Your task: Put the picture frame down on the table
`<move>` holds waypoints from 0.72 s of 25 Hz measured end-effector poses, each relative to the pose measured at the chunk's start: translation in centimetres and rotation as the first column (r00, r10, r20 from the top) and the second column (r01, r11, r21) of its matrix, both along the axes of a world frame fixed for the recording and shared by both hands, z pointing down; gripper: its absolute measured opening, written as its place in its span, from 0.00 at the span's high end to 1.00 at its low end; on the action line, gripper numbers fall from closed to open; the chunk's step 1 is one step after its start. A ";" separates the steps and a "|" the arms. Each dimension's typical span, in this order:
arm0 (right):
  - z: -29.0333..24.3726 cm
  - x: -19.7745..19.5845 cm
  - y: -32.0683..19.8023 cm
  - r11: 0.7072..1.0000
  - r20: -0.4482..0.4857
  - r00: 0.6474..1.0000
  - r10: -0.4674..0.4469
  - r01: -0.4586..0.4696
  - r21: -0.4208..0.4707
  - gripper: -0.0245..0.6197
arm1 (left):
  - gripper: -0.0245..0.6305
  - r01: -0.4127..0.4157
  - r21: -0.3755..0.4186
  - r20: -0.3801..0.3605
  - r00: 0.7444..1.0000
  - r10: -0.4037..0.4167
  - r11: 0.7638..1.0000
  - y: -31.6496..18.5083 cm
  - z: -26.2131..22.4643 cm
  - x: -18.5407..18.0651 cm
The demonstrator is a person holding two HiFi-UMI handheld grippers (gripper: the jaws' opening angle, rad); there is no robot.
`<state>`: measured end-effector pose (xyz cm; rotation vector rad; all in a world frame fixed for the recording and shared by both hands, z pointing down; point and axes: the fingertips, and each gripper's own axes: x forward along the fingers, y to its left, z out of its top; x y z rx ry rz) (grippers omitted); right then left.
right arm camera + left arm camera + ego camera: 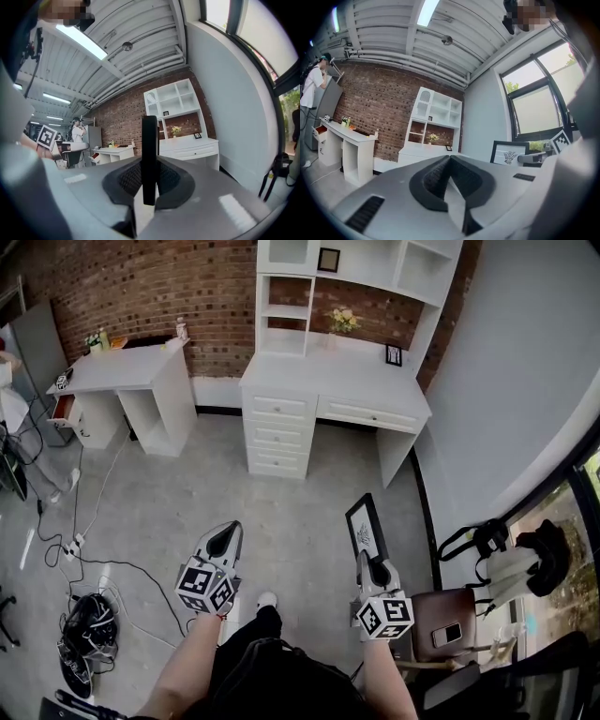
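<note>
Right hand-held gripper is clamped on one edge of a black picture frame, which shows edge-on between its jaws in the right gripper view. The frame juts out at 12 o'clock from the jaws, carried in the air above the grey floor and well apart from any tabletop. Its white print with a dark drawing is turned toward the left gripper view.

Left hand-held gripper, at 9 o'clock of the right one, has its jaws pressed together with nothing between them.

At 12 o'clock across the floor, a white desk with drawers and a shelf hutch stands against a brick wall. Its tabletop carries a small vase of flowers and, near the right end, a small dark frame. Another small frame sits on an upper shelf.

At 10 o'clock a second white desk stands by the same wall, with a red-lined drawer pulled open at its left. Cables trail over the floor at 9 o'clock, ending by a black bundle at 8 o'clock.

At 3 o'clock of the right hand-held gripper, a brown chair seat holds a phone. A person in a white top stands far off beyond the second desk.
</note>
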<state>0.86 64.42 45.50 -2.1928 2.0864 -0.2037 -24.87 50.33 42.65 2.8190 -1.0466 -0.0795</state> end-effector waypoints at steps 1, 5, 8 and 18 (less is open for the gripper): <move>0.2 0.3 -0.3 1.000 0.006 1.000 0.003 -0.003 -0.001 0.90 | 0.97 0.001 -0.002 0.000 1.000 -0.001 1.000 -0.4 0.2 0.2; 0.8 1.6 -2.5 1.000 0.009 1.000 0.010 -0.010 -0.013 0.90 | 0.97 0.010 -0.018 0.000 1.000 -0.010 1.000 -2.9 1.2 1.3; 1.3 2.8 -5.2 1.000 0.016 1.000 0.018 -0.017 -0.023 0.90 | 0.97 0.008 -0.027 0.006 1.000 -0.008 1.000 -5.8 1.8 2.7; 0.6 7.3 -17.4 0.999 0.014 1.000 0.024 -0.024 -0.039 0.90 | 0.97 0.001 -0.010 0.017 1.000 -0.001 1.000 -18.3 0.9 7.7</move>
